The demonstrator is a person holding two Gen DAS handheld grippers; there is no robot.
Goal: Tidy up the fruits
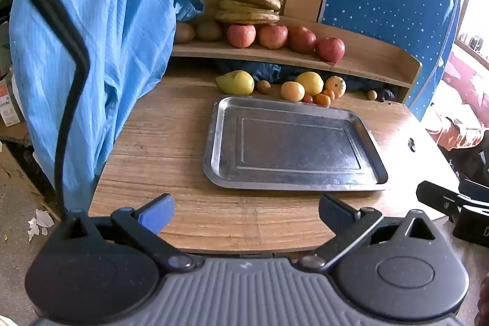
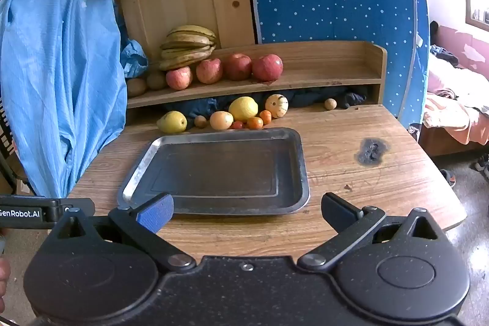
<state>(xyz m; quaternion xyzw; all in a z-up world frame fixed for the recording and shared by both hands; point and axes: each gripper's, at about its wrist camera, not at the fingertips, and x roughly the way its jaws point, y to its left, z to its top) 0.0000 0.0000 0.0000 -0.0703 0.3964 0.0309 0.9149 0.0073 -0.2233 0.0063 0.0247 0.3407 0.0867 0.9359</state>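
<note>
An empty metal tray [image 1: 220, 142] [image 2: 302, 161] lies on the wooden table. Behind it sit a pear [image 1: 235, 82] [image 2: 172, 122], a lemon [image 1: 310, 82] [image 2: 243, 108], an orange fruit [image 1: 292, 91] [image 2: 221, 120], a small striped squash [image 1: 335, 85] [image 2: 276, 105], small tangerines [image 1: 323, 99] [image 2: 255, 122] and a kiwi [image 1: 263, 86] [image 2: 200, 121]. On the shelf above rest several red apples [image 1: 272, 35] [image 2: 237, 67] and a banana bunch [image 1: 249, 3] [image 2: 188, 46]. My left gripper [image 1: 246, 214] and right gripper [image 2: 247, 214] both stand open over the table's near edge, nothing between their fingers.
A blue garment [image 1: 91, 35] [image 2: 58, 75] hangs at the table's left side. The wooden shelf [image 1: 382, 63] [image 2: 336, 72] runs along the back. A burn mark [image 2: 371, 152] scars the table right of the tray. A lone small brown fruit [image 2: 330, 104] lies under the shelf.
</note>
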